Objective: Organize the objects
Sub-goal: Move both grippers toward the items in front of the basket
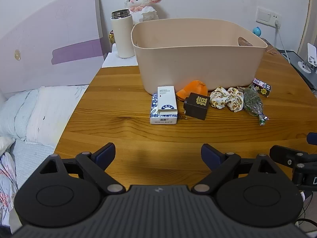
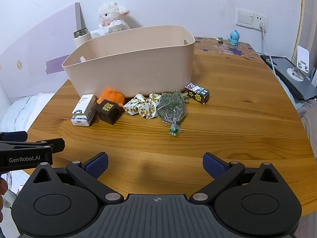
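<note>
Both grippers hover low over the near edge of the wooden table, the left gripper and the right gripper each spread wide with nothing between the fingers. A beige bin stands mid-table. Lined up just in front of it lie a white box, an orange plush, a dark cube, a flowered scrunchie, a wrapped dried bouquet and a small patterned box

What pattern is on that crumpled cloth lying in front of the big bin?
The crumpled cloth is white with yellow-and-black floral print, clearest in the right wrist view.
</note>
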